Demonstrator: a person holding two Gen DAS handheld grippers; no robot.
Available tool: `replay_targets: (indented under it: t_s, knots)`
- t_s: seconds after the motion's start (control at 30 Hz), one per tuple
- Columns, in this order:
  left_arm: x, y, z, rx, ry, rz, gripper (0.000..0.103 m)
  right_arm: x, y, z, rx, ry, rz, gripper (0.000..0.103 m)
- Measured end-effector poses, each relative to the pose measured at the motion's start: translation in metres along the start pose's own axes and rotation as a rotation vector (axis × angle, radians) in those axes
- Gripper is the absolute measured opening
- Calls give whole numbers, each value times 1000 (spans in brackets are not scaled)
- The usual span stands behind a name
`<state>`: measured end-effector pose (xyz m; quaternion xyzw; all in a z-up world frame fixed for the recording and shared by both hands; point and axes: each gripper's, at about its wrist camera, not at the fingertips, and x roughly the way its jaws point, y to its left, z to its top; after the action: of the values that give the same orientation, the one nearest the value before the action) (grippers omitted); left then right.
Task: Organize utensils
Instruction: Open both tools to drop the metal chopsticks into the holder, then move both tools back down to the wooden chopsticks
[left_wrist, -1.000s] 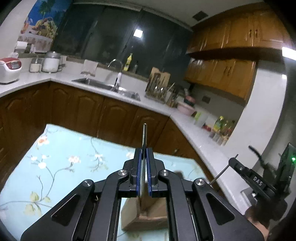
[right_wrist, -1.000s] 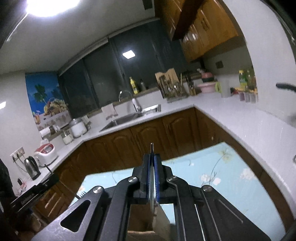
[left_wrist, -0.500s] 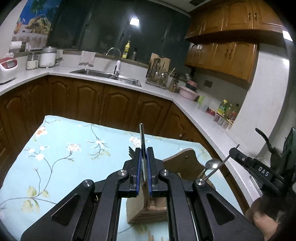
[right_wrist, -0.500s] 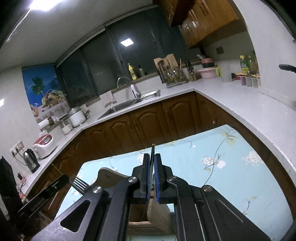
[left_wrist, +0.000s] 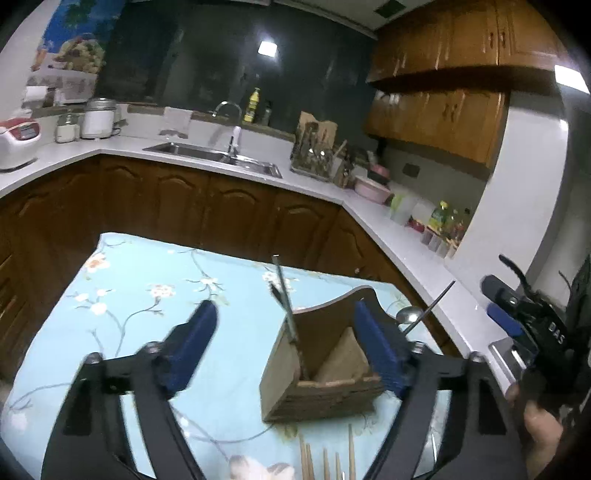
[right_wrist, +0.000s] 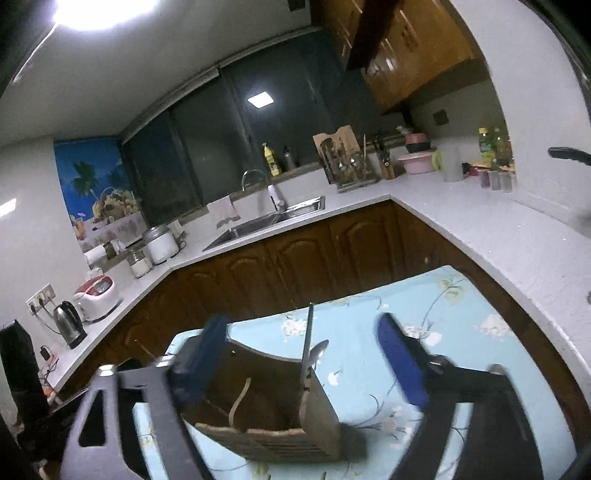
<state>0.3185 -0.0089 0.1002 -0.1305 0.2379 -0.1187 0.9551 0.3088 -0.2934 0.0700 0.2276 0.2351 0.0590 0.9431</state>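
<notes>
Both grippers are opening, with nothing pressed between their pads. In the left wrist view the left gripper spreads wide across the lower frame, and the fork stands free between its jaws, tines up and handle down in the left side of the wooden holder. In the right wrist view the right gripper is just as wide, and the spoon stands in the holder's right side at mid-frame, bowl up, beside a flat metal handle.

The fork and spoon look like thin, stiff, smooth steel: light, not fragile, but apt to slip or swing in flat pads. A grip is best taken across the flat of the handle, near its middle, away from tines or bowl.

The holder sits at lower centre on the floral cloth. It looks light for its height and may tip or slide if nudged.

Chopsticks lie at the bottom edge of the left view, just in front of the holder. They are slim, light and prone to rolling, so a pinch near mid-length should hold them level.
</notes>
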Motion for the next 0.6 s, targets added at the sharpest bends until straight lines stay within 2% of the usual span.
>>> replay_targets:
  t_s: [0.03,0.2,0.37,0.6]
  knots:
    - [-8,4,-2,-12,-9,7,90,-7,-1,-1,5,-8,10,93]
    - [-42,18,-20,-50,-28,30,97,-42,-6,-12,47,-33,38,97]
    - [-64,23,-47,-49,5,48,98,-73,-6,-33,47,-31,31,98]
    - [-92,29,-89,-85,74,47,98,-110,-1,-73,16,24,10,98]
